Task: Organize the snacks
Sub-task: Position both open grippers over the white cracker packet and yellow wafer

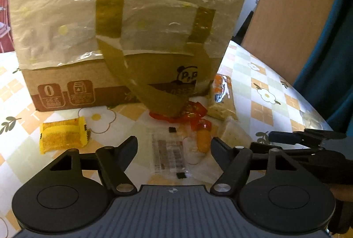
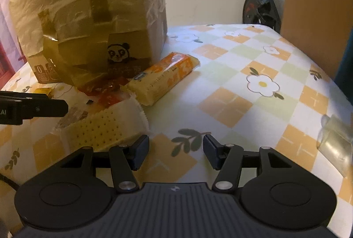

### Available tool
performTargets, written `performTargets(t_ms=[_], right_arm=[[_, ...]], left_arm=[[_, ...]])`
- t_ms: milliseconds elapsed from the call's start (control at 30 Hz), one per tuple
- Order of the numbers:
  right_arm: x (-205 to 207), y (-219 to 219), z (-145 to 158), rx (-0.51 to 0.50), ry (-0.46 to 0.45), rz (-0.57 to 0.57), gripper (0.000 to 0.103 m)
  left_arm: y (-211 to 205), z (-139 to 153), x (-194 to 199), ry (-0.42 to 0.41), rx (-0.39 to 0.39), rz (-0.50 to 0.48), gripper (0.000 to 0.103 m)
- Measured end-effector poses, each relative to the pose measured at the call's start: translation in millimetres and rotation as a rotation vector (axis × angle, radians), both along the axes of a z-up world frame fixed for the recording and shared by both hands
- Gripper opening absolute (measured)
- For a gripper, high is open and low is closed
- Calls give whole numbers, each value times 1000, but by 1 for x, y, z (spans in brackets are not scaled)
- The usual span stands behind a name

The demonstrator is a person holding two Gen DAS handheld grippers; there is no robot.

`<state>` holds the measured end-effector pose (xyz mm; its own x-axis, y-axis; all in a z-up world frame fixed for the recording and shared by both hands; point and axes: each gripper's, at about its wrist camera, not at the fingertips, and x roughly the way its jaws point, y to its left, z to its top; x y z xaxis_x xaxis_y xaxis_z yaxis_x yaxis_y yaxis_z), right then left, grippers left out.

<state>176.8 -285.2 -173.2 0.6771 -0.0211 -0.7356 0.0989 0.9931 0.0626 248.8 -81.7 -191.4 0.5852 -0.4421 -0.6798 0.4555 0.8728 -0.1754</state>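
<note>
A cardboard box lined with a pale plastic bag stands on the table; it also shows in the right wrist view. My left gripper is open just above a clear packet with a barcode. A red-wrapped snack and a yellow snack lie in front of the box. My right gripper is open and empty over bare tablecloth. An orange cracker packet and a pale perforated cracker packet lie ahead and left of it.
The table has a flower-checked cloth. A clear glass object lies at the right edge. A wooden panel and a scooter stand beyond the table. The left gripper's finger shows at left.
</note>
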Motion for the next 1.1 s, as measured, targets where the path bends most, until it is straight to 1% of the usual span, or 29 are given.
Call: performTargets(t_ms=[67,167,500,567,667,733,833,933,1033,1100], right_arm=[[4,6,0,4,4,27,56],[10,21,0,-4,13,100,53],[31,79,-4,7,14,270,53],[39,89,-5,9,8,298,53],[50,104,-5,1,-10,341,52],[55,110,-6,4,-14,365,52],[58,115,-5,29,-11,400,48],[55,121,-6,41,-11,442,46],[50,121,-6,76,-9,486,41],[48,121,-6,90,-11,505,40]], left_arm=[[7,0,1,6,-5,23,73],[22,-1,3,15,-22,61,73],[67,-4,5,27,-40,164,72],[84,2,3,25,-45,184,71],[95,5,4,21,-48,210,71],[96,6,5,19,-52,220,71],[95,6,7,20,-55,226,71],[91,5,7,21,-53,222,71],[88,3,7,23,-48,215,71],[88,2,6,25,-45,212,71]])
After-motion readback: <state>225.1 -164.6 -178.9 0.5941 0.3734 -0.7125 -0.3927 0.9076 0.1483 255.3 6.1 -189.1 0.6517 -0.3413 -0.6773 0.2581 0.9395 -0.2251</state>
